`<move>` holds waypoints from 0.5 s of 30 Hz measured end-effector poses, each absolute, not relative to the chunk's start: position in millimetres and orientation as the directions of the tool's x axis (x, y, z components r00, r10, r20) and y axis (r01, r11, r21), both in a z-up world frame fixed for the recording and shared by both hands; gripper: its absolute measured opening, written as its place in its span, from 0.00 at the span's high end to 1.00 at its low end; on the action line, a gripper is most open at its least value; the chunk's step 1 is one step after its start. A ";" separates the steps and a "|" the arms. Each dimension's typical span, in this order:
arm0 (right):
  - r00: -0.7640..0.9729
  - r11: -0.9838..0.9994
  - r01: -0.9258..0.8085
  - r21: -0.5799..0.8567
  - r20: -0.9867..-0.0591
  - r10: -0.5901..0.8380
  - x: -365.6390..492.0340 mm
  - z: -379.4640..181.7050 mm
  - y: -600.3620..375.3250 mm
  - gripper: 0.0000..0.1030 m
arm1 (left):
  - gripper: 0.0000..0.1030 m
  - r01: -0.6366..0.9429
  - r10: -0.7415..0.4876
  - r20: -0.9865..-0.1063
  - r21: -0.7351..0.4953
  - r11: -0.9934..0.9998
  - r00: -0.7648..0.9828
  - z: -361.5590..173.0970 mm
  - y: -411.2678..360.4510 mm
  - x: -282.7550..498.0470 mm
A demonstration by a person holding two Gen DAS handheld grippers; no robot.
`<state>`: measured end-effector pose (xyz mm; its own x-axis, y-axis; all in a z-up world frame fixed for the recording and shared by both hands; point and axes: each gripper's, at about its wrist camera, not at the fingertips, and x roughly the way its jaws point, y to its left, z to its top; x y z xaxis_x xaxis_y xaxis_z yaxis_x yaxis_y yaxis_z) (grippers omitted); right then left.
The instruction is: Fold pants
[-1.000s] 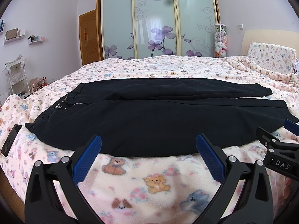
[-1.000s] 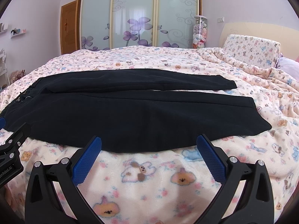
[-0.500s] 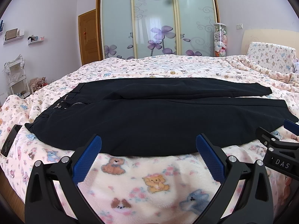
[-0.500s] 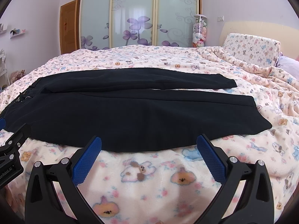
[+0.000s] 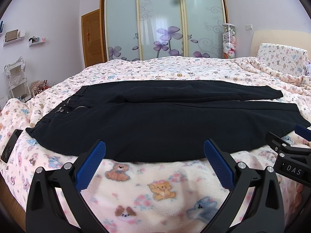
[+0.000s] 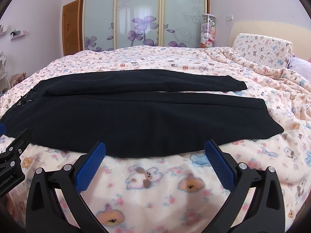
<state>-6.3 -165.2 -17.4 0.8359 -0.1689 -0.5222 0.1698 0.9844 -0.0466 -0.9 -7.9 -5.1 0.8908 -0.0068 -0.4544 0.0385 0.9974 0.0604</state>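
Note:
Black pants [image 5: 155,120] lie flat across the bed, waistband to the left, both legs stretched to the right. They also show in the right wrist view [image 6: 136,116]. My left gripper [image 5: 154,151] is open and empty, just short of the pants' near edge. My right gripper [image 6: 155,151] is open and empty, also just short of the near edge, further right. Each gripper shows at the edge of the other's view: the right one [image 5: 291,155], the left one [image 6: 11,155].
The bed's pink animal-print blanket [image 5: 155,190] runs under everything. A phone [image 5: 10,145] lies near the bed's left edge. A pillow [image 6: 260,48] and bunched blanket are at the far right. A wardrobe [image 5: 161,21] stands behind.

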 end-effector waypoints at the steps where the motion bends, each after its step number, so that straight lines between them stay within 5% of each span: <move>1: 0.836 0.984 0.170 -0.047 -0.522 -0.170 -6.5 -17.8 -165.0 0.01 | 0.02 0.037 -0.005 -0.455 0.062 0.997 0.891 -5.2 -8.0 -0.8; 9: 0.840 0.987 0.161 -0.010 -0.524 -0.142 -9.6 -13.4 -164.6 0.01 | 0.02 0.035 -0.006 -0.467 0.053 0.998 0.884 -9.4 -11.9 -7.1; 15: 0.858 0.995 0.012 0.099 -0.512 0.041 -8.0 4.4 -176.3 0.01 | 0.02 0.012 0.029 -0.462 0.086 0.996 0.886 8.0 -0.5 1.9</move>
